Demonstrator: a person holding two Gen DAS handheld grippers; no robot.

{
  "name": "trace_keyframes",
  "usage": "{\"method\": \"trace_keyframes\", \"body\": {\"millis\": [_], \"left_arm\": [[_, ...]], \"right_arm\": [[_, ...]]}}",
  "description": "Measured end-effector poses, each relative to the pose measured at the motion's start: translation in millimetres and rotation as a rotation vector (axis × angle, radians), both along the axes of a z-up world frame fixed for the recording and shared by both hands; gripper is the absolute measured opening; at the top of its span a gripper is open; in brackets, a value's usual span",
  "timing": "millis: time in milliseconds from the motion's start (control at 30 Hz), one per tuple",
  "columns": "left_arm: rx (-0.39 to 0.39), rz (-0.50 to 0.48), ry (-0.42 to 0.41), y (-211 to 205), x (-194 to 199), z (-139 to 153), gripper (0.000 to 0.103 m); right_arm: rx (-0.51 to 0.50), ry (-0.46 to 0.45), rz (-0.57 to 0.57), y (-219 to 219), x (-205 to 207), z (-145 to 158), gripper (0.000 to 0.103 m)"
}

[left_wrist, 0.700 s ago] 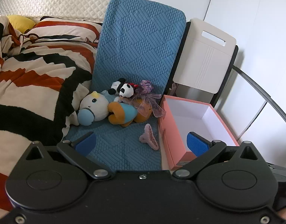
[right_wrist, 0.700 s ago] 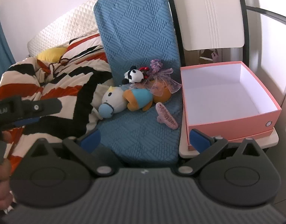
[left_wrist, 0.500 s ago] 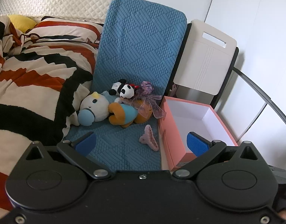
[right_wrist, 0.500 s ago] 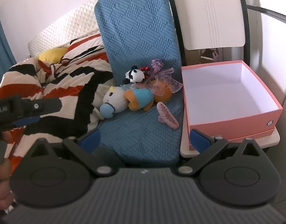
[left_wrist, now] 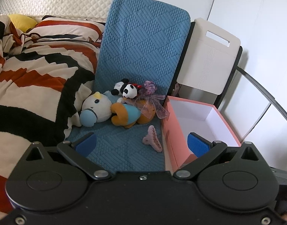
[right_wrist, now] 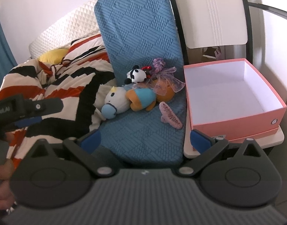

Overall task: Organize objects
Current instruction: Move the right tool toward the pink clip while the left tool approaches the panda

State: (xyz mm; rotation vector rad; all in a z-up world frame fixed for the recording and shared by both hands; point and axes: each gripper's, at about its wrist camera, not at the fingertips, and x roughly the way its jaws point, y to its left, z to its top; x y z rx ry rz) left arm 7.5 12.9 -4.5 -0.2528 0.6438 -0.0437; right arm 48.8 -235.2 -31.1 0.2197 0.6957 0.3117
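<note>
On a bed with a striped blanket (left_wrist: 31, 78), a blue mat (left_wrist: 124, 150) carries, left to right, a heap of plush toys (left_wrist: 117, 103) and a pink hair clip (left_wrist: 152, 138), all unsorted, while the pink box (right_wrist: 237, 125) beside the mat's right edge sits empty. The clip lies near that edge, its long axis running diagonally toward the near right corner. The left gripper (left_wrist: 141, 142) and right gripper (right_wrist: 145, 140) hover with jaws wide apart, holding nothing, so I judge the task barely started.

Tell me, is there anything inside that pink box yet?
No, the pink box shows only its bare white inside, while the plush toys lie beside it on the blue mat.
</note>
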Motion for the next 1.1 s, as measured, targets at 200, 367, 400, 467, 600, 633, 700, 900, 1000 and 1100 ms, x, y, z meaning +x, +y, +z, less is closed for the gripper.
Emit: {"method": "trace_keyframes", "body": {"millis": [200,367,400,467,600,633,700,900,1000,1100], "left_arm": [[0.021,0.004,0.012,1,15,-6,0.103],[0.039,-0.016,0.012,-3,30,-11,0.103],[0.039,-0.021,0.014,-3,34,-12,0.103],[0.029,-0.026,0.022,-2,43,-16,0.103],[0.023,-0.035,0.024,3,61,-25,0.103],[0.028,-0.034,0.024,3,65,-27,0.103],[0.025,-0.037,0.027,6,76,-31,0.103],[0.001,-0.041,0.025,15,110,-42,0.102],[-0.008,-0.048,0.026,16,128,-49,0.1],[-0.006,-0.047,0.034,16,145,-59,0.099]], "right_arm": [[-0.01,0.01,0.0,3,7,-5,0.103],[-0.006,0.017,-0.007,5,17,-12,0.103],[-0.008,0.018,-0.008,6,19,-13,0.103],[-0.009,0.015,-0.01,8,24,-15,0.103],[0.017,0.026,-0.005,9,38,-20,0.101],[0.02,0.029,-0.004,10,42,-22,0.101],[0.012,0.039,-0.01,13,49,-26,0.1],[0.026,0.046,0.037,21,71,-40,0.098],[0.023,0.056,0.044,27,83,-48,0.098],[0.008,0.052,0.047,32,95,-56,0.098]]}}
